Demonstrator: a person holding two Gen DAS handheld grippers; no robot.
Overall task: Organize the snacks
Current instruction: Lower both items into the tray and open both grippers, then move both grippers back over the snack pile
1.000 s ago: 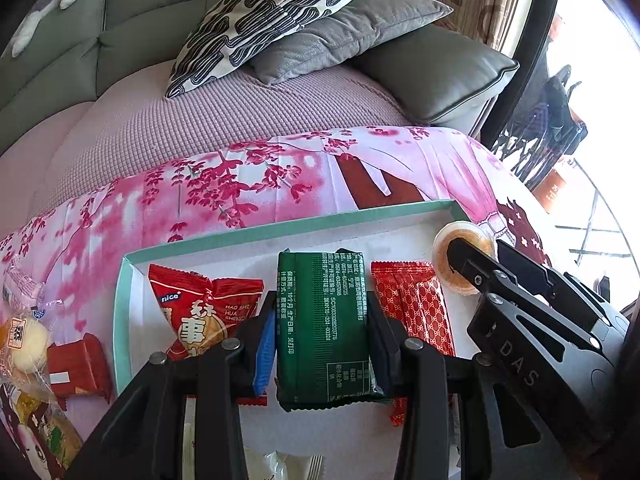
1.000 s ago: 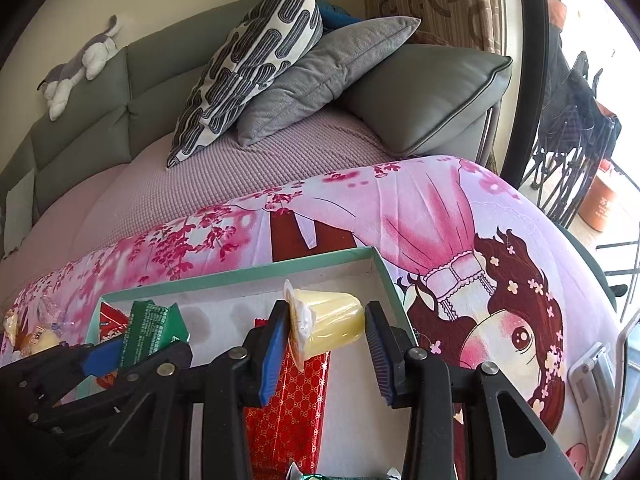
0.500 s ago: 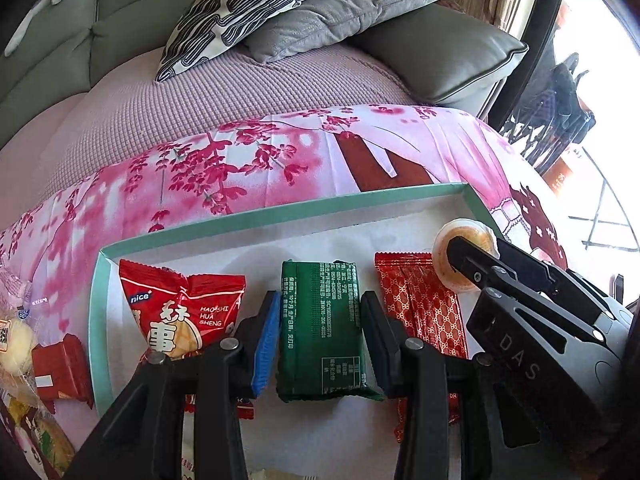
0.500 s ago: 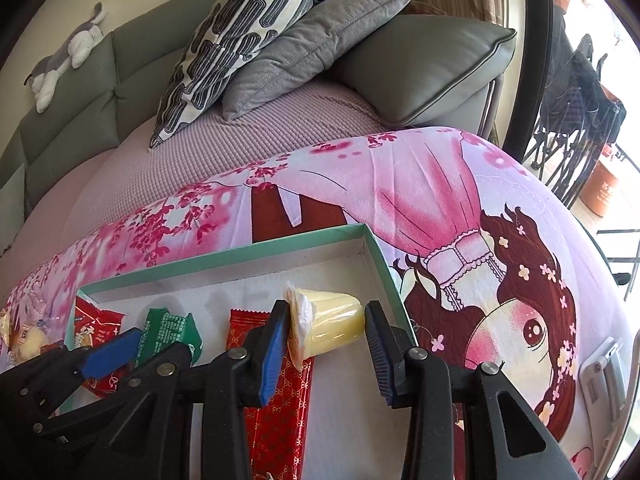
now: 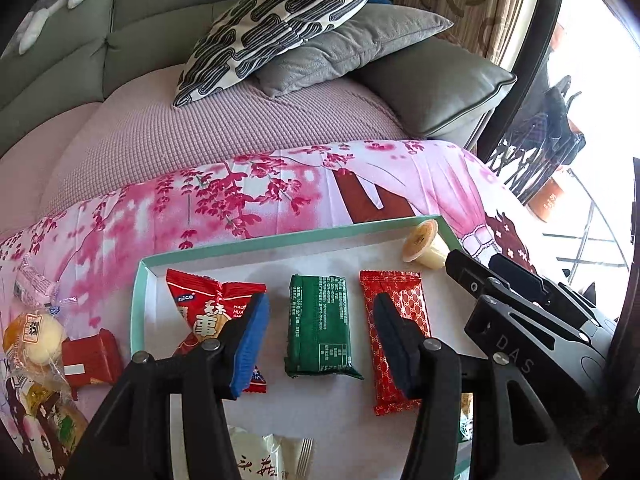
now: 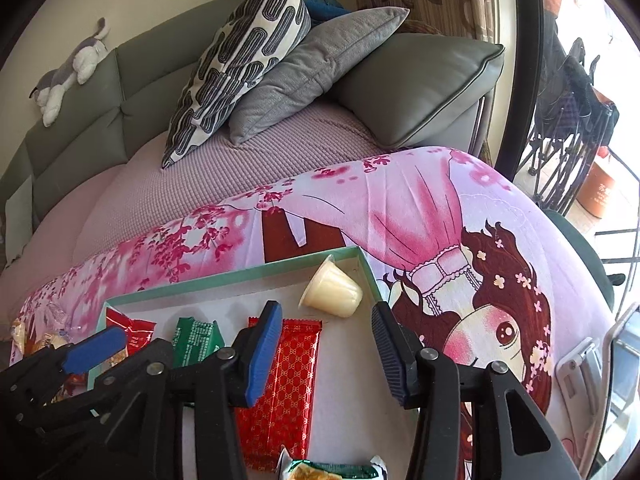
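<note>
Both packets released since a second ago, left hand-held gripper (image 5: 318,344) opening above green packet (image 5: 320,326), right hand-held gripper (image 6: 326,354) opening short of jelly cup (image 6: 332,290), teal tray (image 5: 240,246) on pink floral cloth (image 5: 240,196), grey sofa (image 6: 420,88) behind.

Ahead of me stands a grey-green sofa (image 6: 80,120) with a mauve knitted cover (image 5: 224,128). Against its right armrest (image 6: 424,88) lean a patterned cushion (image 5: 280,16) and a grey cushion (image 6: 316,68). Right of it, a bright window (image 5: 592,80).

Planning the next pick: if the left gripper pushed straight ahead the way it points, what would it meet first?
Probably the green packet lying in the tray. It sits between the opening jaws of the left gripper, untouched; depth is unclear.
</note>
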